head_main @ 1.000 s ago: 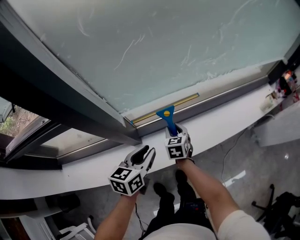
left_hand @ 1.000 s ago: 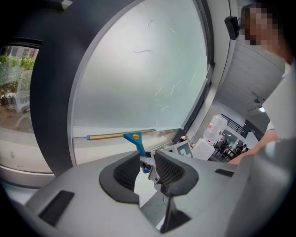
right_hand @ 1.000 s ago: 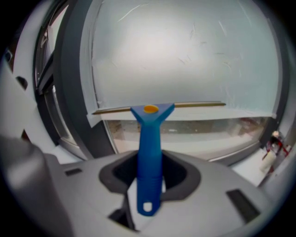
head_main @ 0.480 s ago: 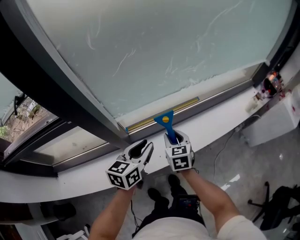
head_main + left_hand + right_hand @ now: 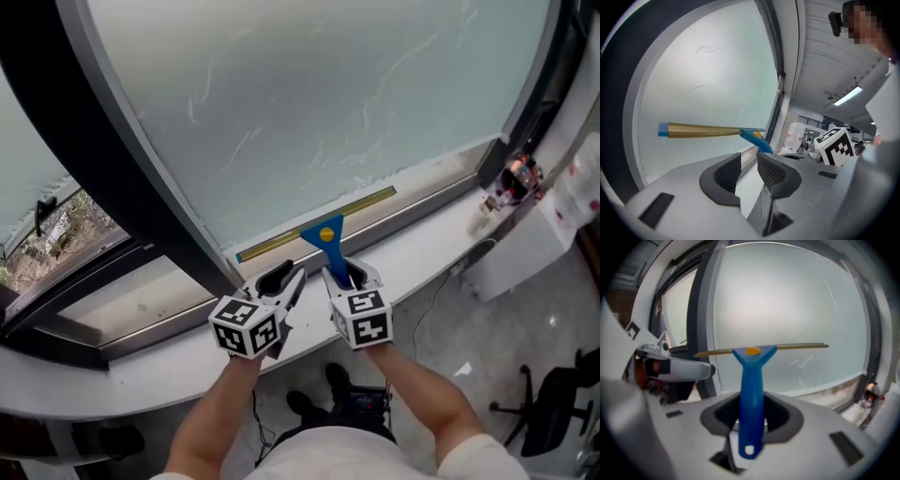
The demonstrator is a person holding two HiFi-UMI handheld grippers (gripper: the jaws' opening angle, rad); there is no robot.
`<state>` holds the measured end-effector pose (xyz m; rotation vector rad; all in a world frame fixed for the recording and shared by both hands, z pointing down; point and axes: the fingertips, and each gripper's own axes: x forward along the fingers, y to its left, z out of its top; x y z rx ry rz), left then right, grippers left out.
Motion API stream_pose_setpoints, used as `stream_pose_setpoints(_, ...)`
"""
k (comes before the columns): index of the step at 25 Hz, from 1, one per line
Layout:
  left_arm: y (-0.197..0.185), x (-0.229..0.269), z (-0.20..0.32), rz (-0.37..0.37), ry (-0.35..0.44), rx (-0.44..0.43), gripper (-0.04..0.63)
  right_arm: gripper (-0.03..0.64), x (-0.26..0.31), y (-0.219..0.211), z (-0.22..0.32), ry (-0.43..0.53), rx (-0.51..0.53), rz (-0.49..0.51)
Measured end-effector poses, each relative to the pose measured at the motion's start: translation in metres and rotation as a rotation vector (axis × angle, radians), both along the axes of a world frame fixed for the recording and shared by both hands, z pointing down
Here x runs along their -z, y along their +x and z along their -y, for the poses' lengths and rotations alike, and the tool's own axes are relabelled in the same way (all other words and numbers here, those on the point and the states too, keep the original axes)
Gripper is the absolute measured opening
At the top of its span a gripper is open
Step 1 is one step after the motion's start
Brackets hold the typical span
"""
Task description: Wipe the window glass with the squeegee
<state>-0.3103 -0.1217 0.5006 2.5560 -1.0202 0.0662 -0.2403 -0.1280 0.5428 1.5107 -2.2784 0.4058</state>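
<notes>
The right gripper point(image 5: 343, 276) had the blue plastic squeegee with a brass-coloured blade point(image 5: 323, 234) clamped by its handle, jaws closed snug around it. The blade sat level along the bottom edge of the big frosted, pale green window glass point(image 5: 309, 103), just above the white sill point(image 5: 422, 242). From the head view I honestly couldn't tell if the blade edge was pressed on the glass or just shy of it.

The left gripper point(image 5: 281, 281) hung just beside the right one, over the sill, jaws only a little apart with nothing between them. Its own view made that clear, since you could see the sill through the gap.

The right gripper view showed the hang hole at the handle's end and the yellow dot where handle meets blade. The left gripper view caught the squeegee side-on instead, plus the right gripper's black-and-white marker cube point(image 5: 836, 145) and a translucent plastic bottle point(image 5: 794, 136) further along the sill. Only the head view showed both forearms and the thick dark window frame point(image 5: 122, 159) to the left.
</notes>
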Motion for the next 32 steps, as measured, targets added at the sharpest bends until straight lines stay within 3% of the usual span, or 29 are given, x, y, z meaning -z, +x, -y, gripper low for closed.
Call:
stream_pose_setpoints(8,0.040,0.061,-0.005,-0.170,0.015,-0.079,0.141,0.152,0.056,0.008,-0.027,0.112,-0.020,0.005)
stream_pose_setpoints(18,0.111,0.120,-0.015,-0.273,0.049,-0.148,0.187,0.152,0.095,0.073,-0.033,0.194,-0.055,0.050)
stream_pose_setpoints(25,0.183,0.148,0.005,-0.372,0.058,-0.091,0.189,0.152,0.108,0.148,-0.037,0.226,0.000,0.058)
stream_pose_setpoints(29,0.215,0.154,0.018,-0.512,0.000,-0.056,0.137,0.152,0.119,0.187,-0.037,0.267,0.018,0.058)
stream_pose_setpoints(32,0.235,0.149,0.028,-0.617,-0.080,-0.009,0.137,0.152,0.131,0.214,-0.038,0.311,0.037,0.056)
